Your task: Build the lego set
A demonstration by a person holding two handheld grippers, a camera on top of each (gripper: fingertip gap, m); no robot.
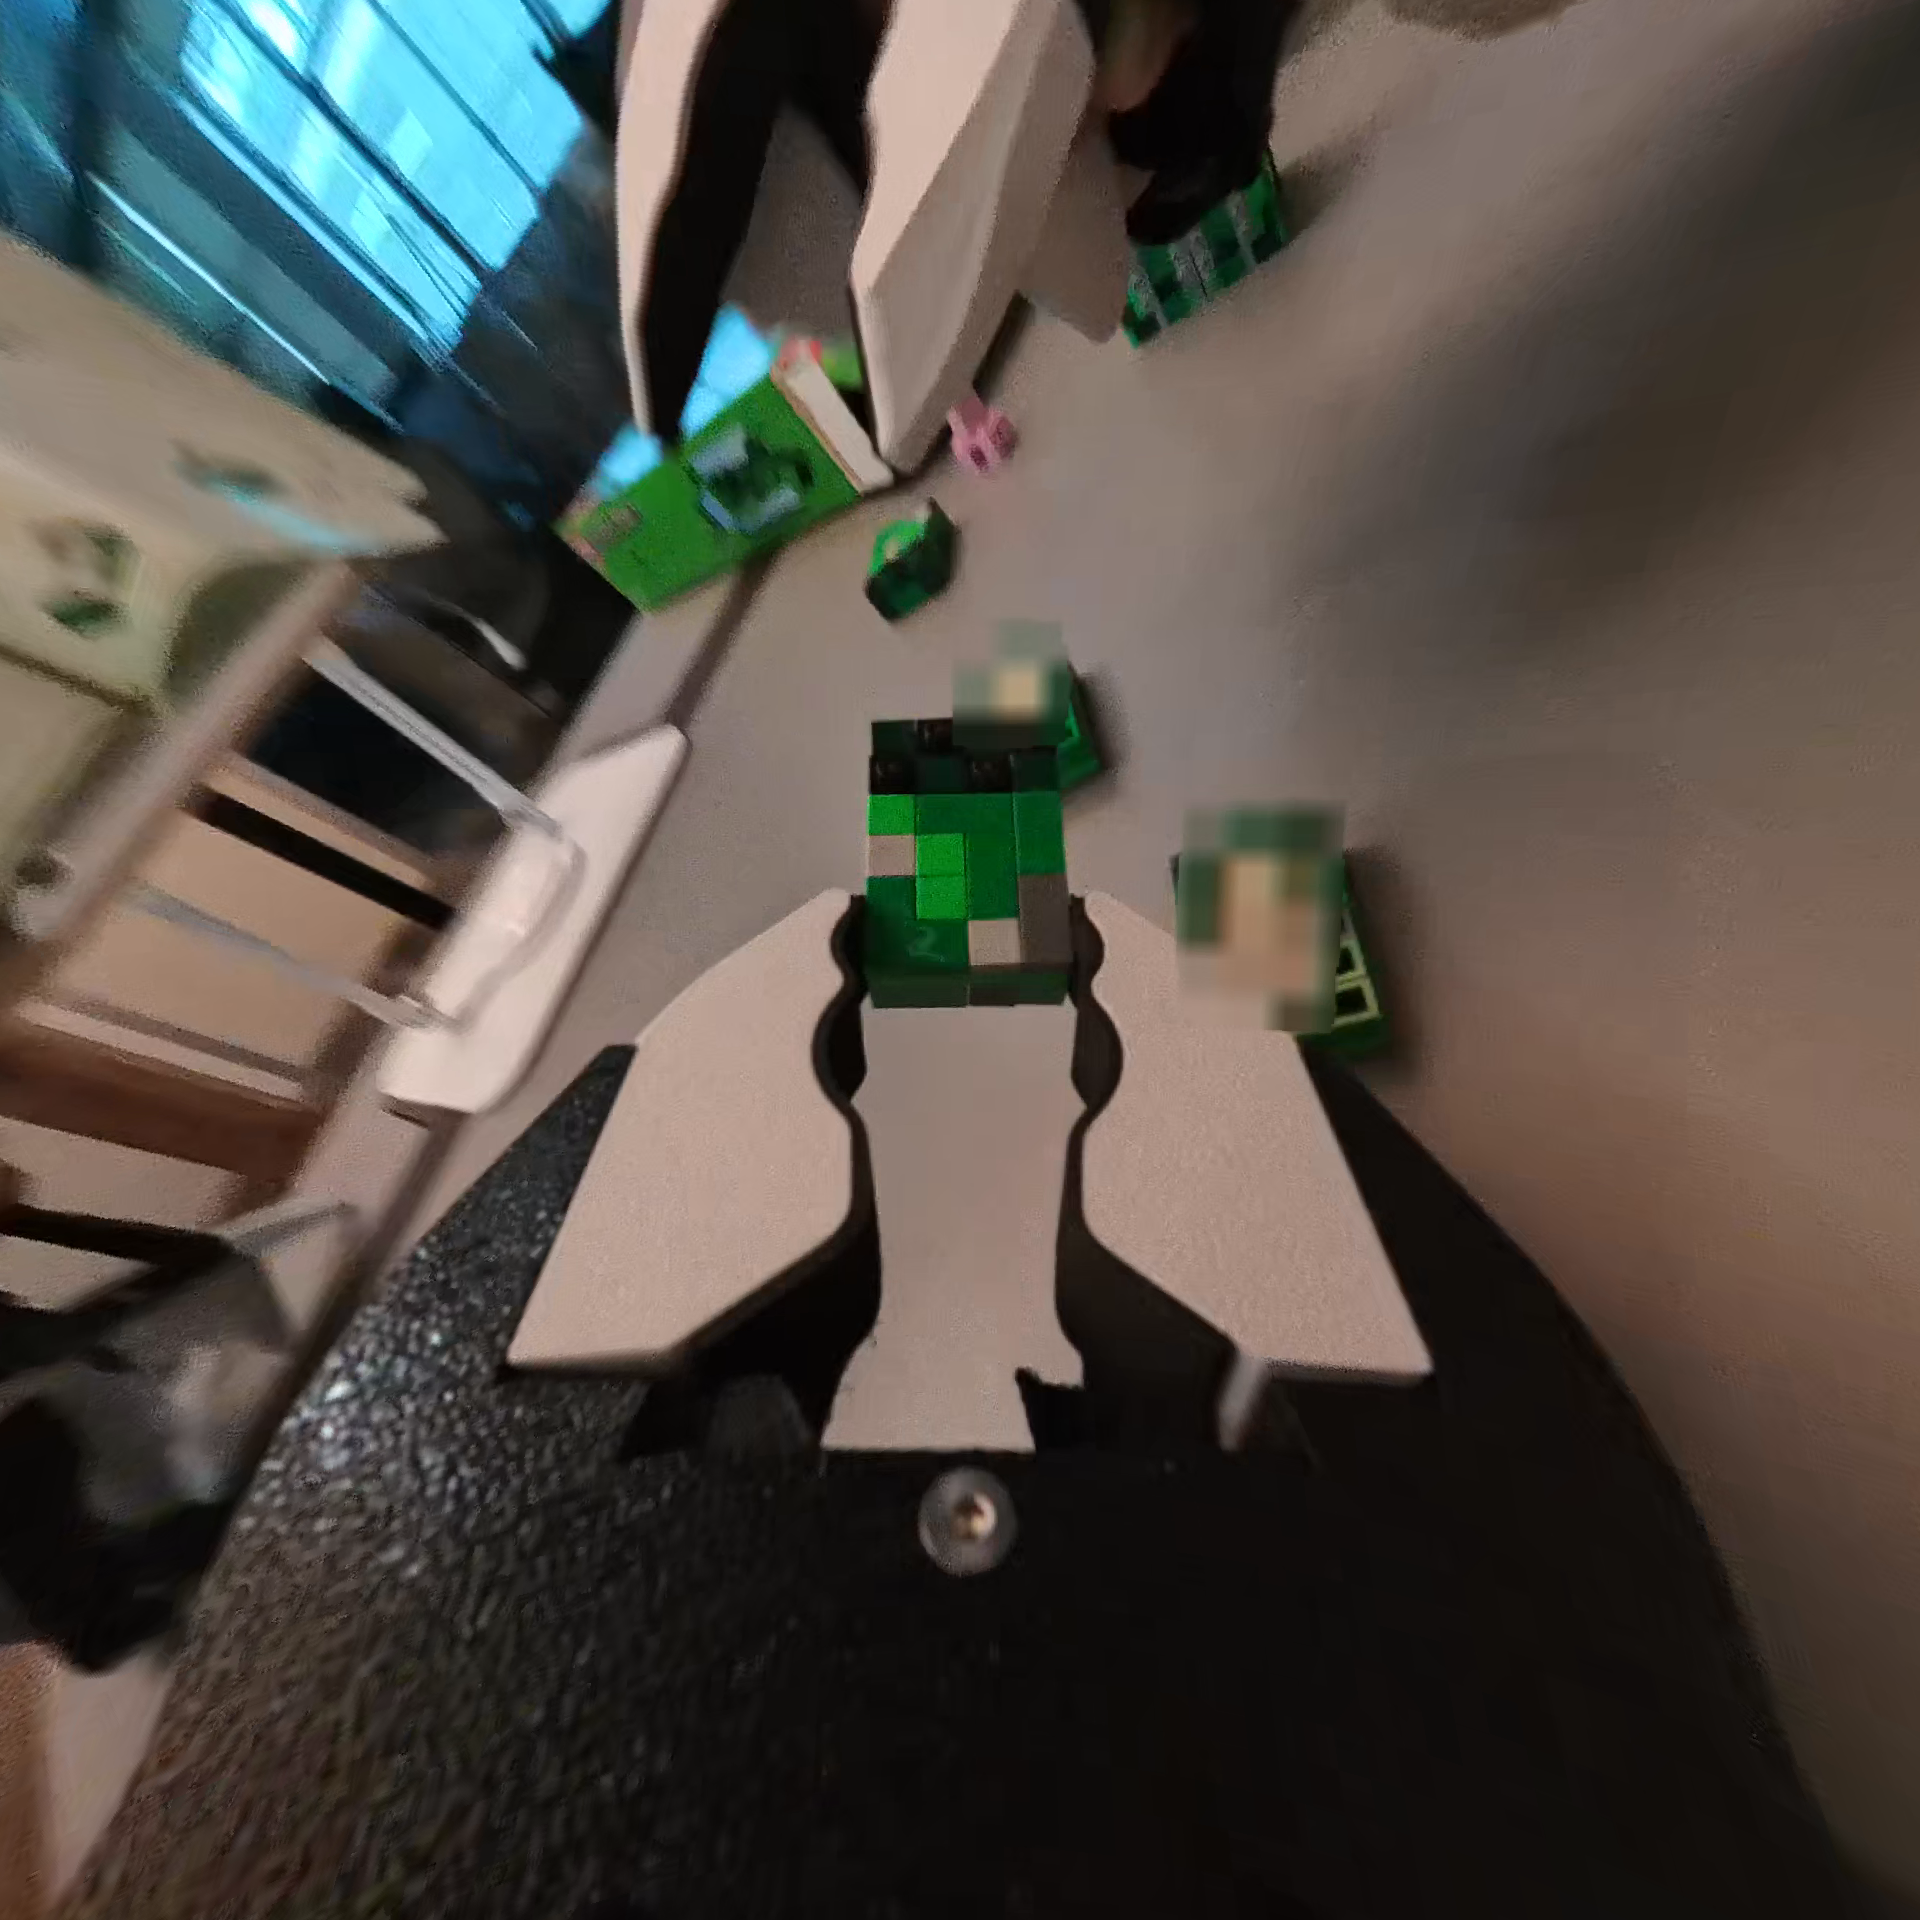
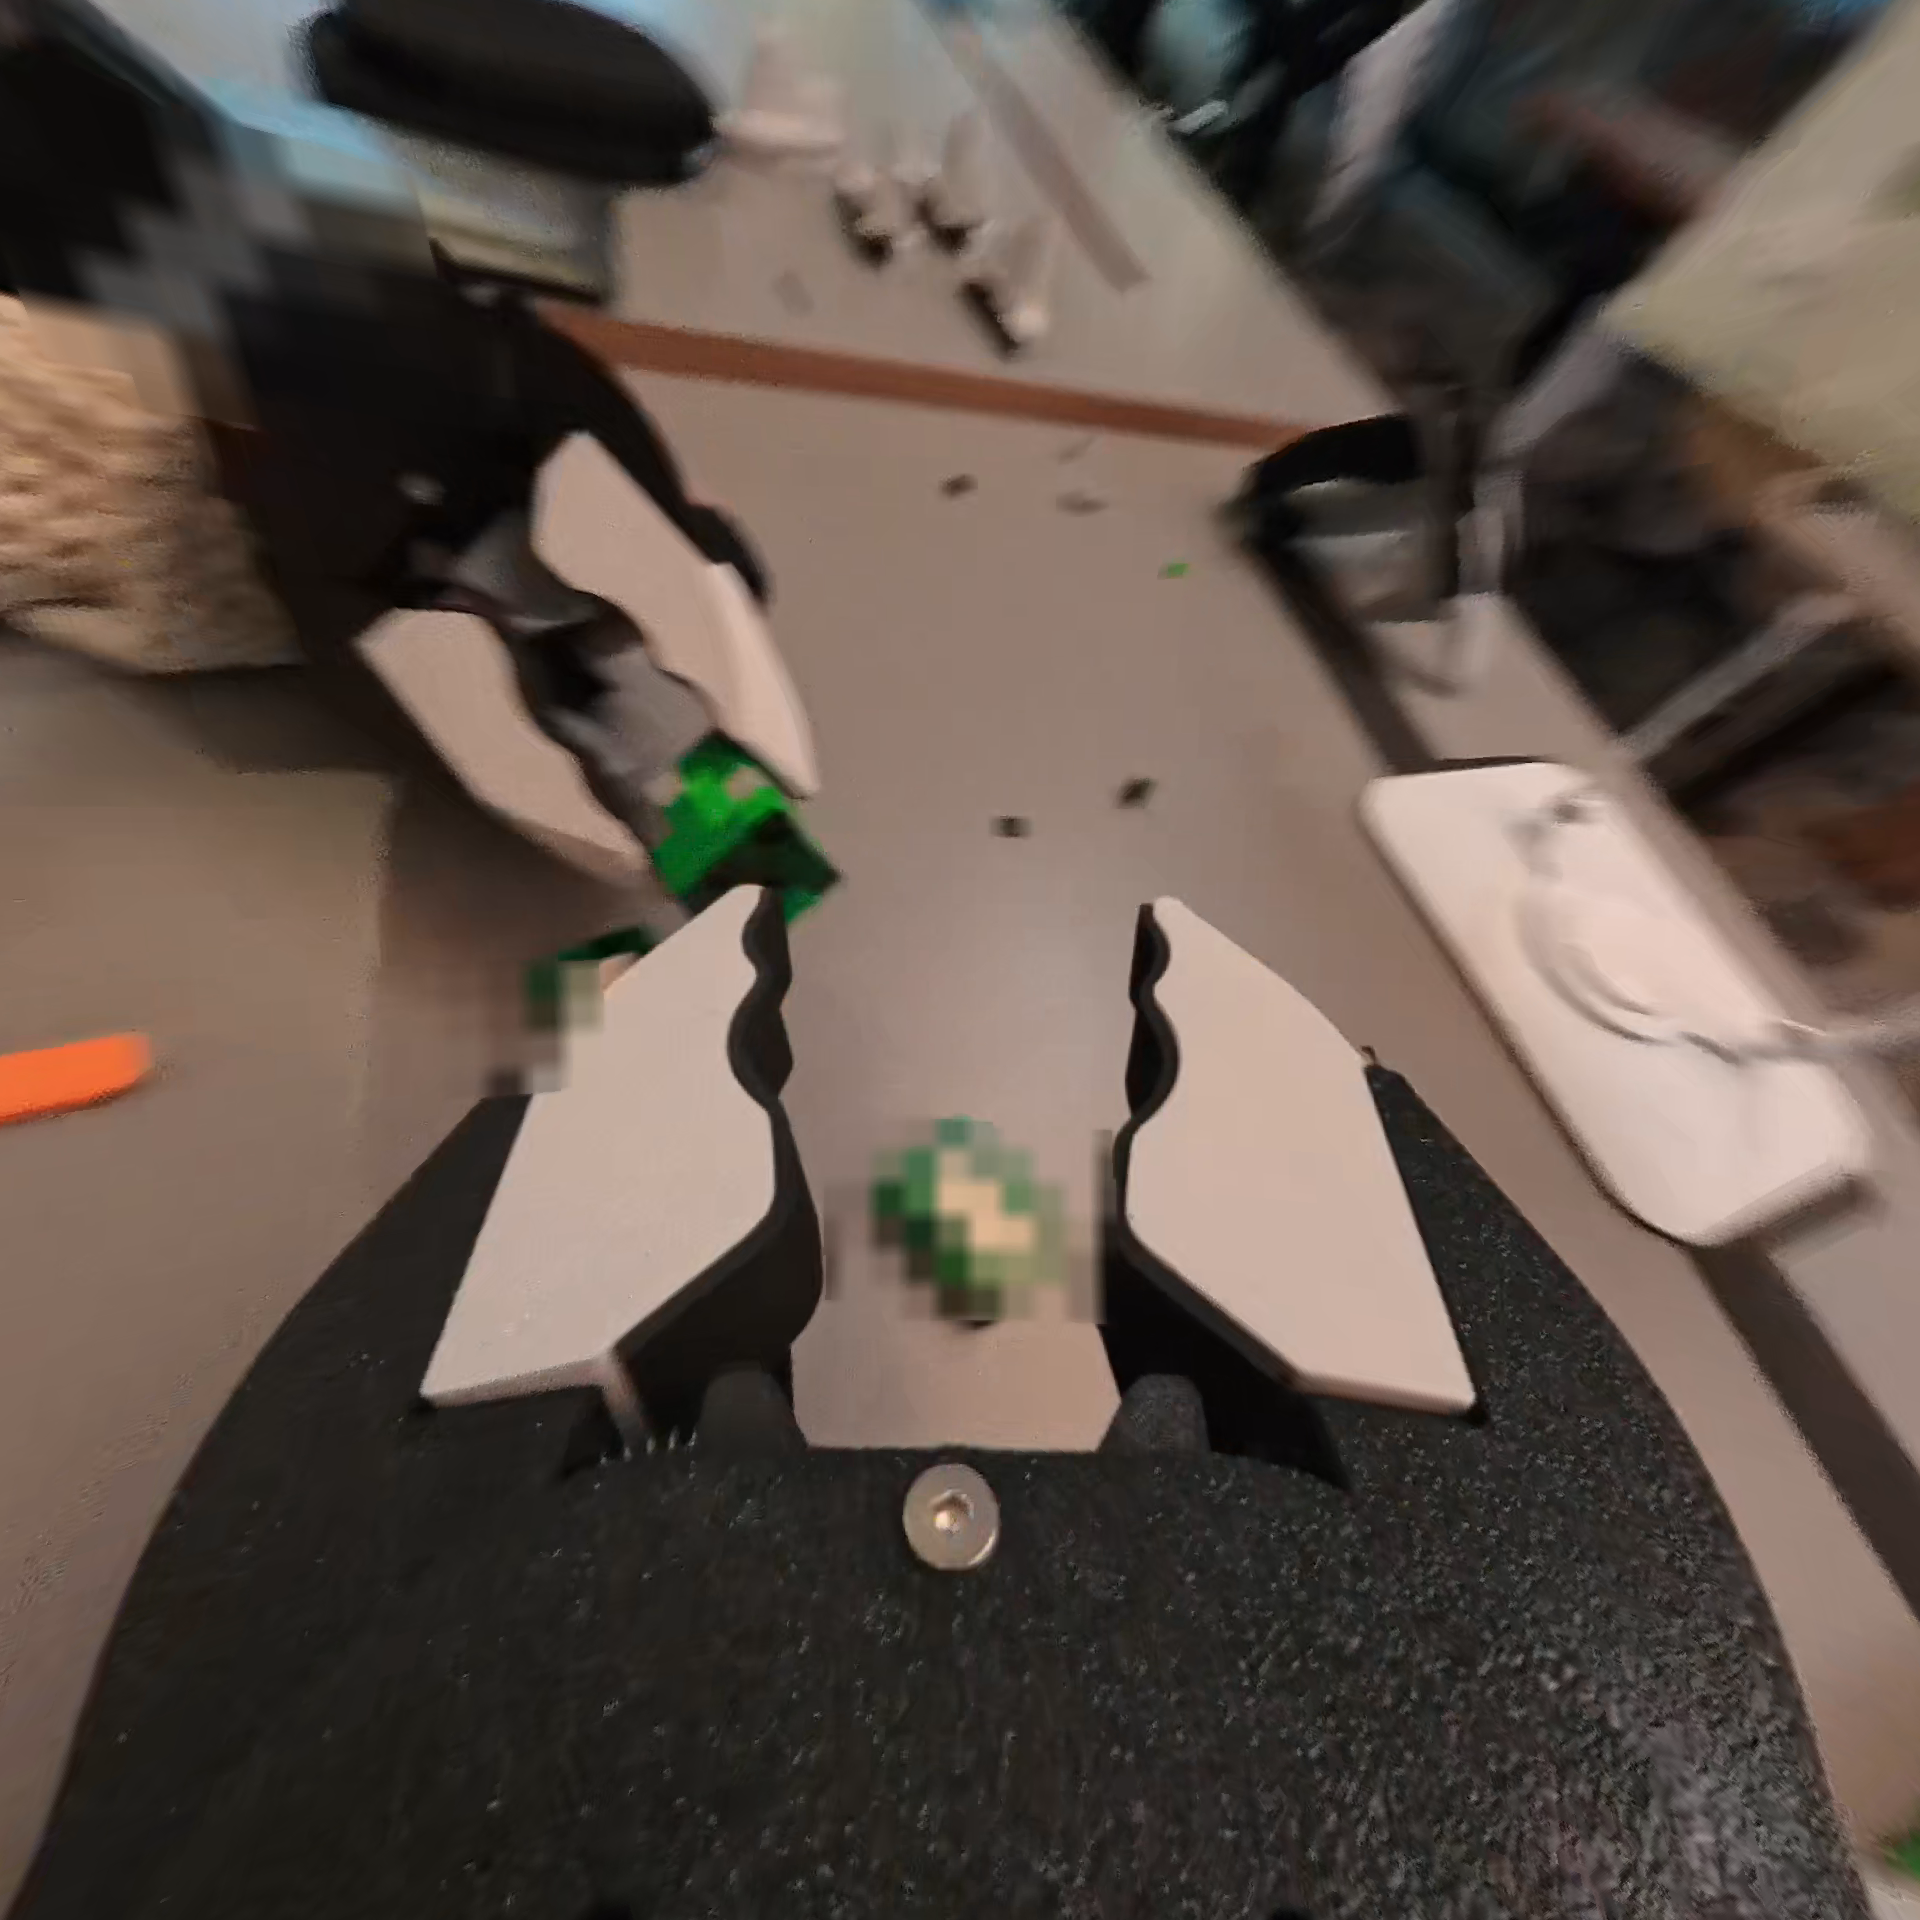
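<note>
- Two grippers in view, both blurred by motion at the edges.
- Left gripper (image 1: 971, 940): clenched on a green brick block (image 1: 961, 894), held at the fingertips; block is mixed green shades with grey and dark bricks, sticking out forward past the tips.
- Same block from the right wrist view (image 2: 743, 831): sits between the left gripper's (image 2: 727, 821) white fingers, just ahead-left of the right gripper's left fingertip.
- Right gripper (image 2: 956, 914): released, jaws wide apart, nothing between the tips; grey tabletop (image 2: 966, 644) shows through the gap.
- From the left wrist view the right gripper (image 1: 831, 436) hangs well ahead, tips pointing down at the tabletop (image 1: 1455, 623).
- Small dark-green piece (image 1: 912, 561) on the tabletop ahead of the left gripper, between it and the right gripper.
- Pink piece (image 1: 985, 436) just beside the right gripper's tips.
- Green box (image 1: 717, 499) ahead-left of the left gripper, near the tabletop edge.
- Green brick assembly (image 1: 1205, 260) far ahead-right, partly hidden behind the right gripper's body.
- Green piece (image 1: 1361, 966) just right of the left gripper's right finger, partly under a mosaic patch.
- Orange object (image 2: 73, 1075) on the tabletop, well left of the right gripper; too blurred to identify.
- White flat object (image 2: 1600, 1008) right of the right gripper, at the tabletop edge.
- Few small dark bits (image 2: 1008, 826) on the tabletop ahead of the right gripper.
</note>
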